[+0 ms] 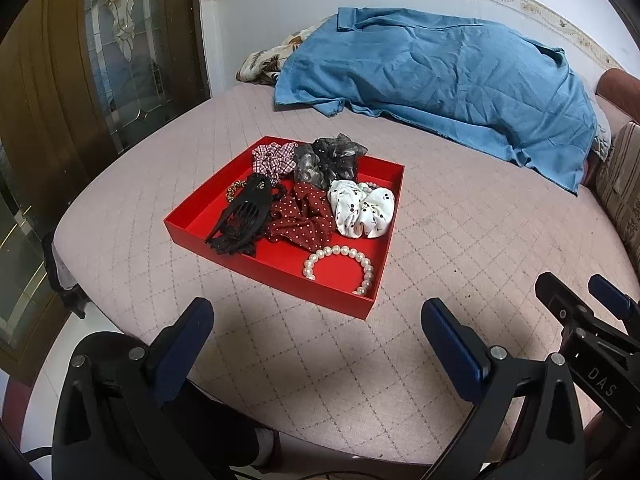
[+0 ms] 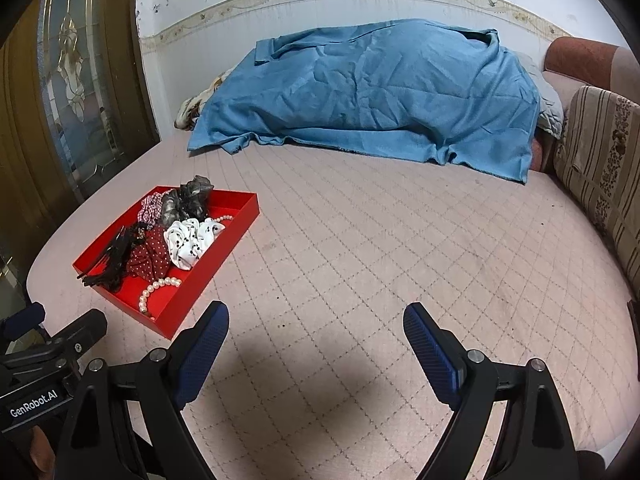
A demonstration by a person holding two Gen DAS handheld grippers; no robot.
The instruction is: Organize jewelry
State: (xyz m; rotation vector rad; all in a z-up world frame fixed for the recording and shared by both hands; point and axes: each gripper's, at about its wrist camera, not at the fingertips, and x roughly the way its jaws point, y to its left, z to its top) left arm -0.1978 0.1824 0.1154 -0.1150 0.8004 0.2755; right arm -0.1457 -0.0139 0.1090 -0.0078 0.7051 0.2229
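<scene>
A shallow red tray (image 1: pixel 280 276) (image 2: pixel 200 280) lies on the pink quilted bed. Inside it are a pearl bracelet (image 1: pixel 340 266) (image 2: pixel 154 292), a black claw hair clip (image 1: pixel 240 216) (image 2: pixel 108 260), a red dotted scrunchie (image 1: pixel 300 216) (image 2: pixel 152 258), a white cherry-print scrunchie (image 1: pixel 362 210) (image 2: pixel 190 242), a grey sheer scrunchie (image 1: pixel 328 158) (image 2: pixel 188 200) and a checked scrunchie (image 1: pixel 274 158) (image 2: pixel 150 208). My left gripper (image 1: pixel 316 322) hovers open just short of the tray's near edge, holding nothing. My right gripper (image 2: pixel 316 326) is open over bare mattress, to the right of the tray.
A blue cloth (image 1: pixel 440 80) (image 2: pixel 372 92) covers a heap at the far side of the bed. A striped cushion (image 2: pixel 604 168) lines the right edge. A wooden door with patterned glass (image 1: pixel 120 52) stands on the left, beyond the bed's edge.
</scene>
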